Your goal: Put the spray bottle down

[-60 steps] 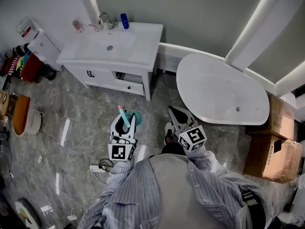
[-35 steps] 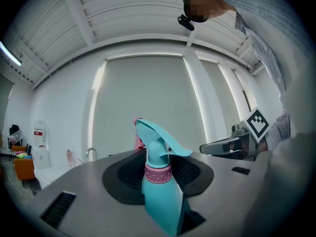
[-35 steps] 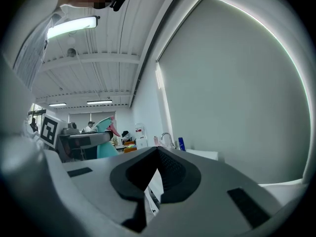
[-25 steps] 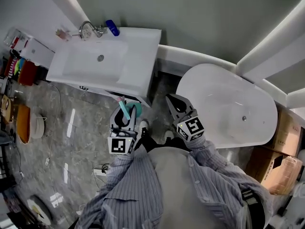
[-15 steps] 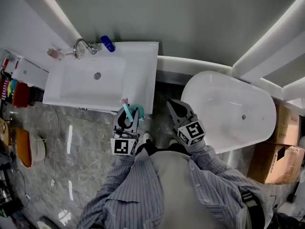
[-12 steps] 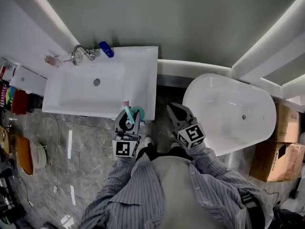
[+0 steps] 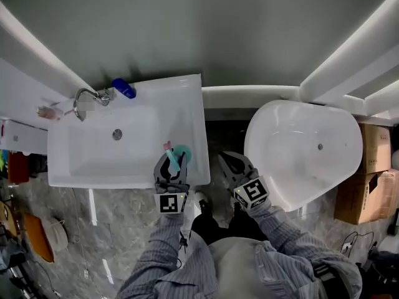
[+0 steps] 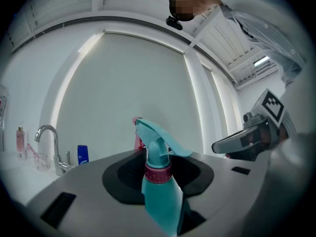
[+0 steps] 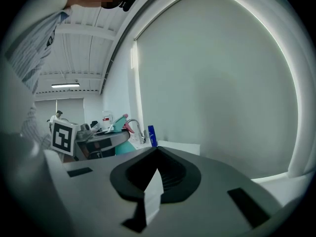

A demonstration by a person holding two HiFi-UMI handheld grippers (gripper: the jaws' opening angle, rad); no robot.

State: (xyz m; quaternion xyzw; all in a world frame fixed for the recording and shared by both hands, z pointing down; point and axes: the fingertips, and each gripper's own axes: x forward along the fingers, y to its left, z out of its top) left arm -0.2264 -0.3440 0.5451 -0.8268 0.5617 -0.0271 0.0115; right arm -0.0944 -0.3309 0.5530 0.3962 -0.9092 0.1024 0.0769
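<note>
The teal spray bottle (image 7: 177, 158) with a pink collar and nozzle tip stands upright between the jaws of my left gripper (image 7: 173, 165), which is shut on its body. In the left gripper view the bottle (image 8: 160, 191) fills the middle, trigger head up. It hangs over the front right part of the white sink vanity (image 7: 193, 114). My right gripper (image 7: 227, 160) floats to the right, between vanity and bathtub, jaws together and holding nothing. In the right gripper view the jaw tips (image 9: 157, 152) meet at a point.
A chrome faucet (image 7: 84, 97) and a blue bottle (image 7: 123, 88) stand at the back of the basin. A white bathtub (image 7: 305, 148) lies to the right, cardboard boxes (image 7: 368, 195) beyond it. The grey marble floor (image 7: 81, 229) shows below the vanity.
The person has walked up to the vanity. Both grippers came forward and lower; the spray bottle, earlier over the floor, now hangs over the vanity's front right part.
</note>
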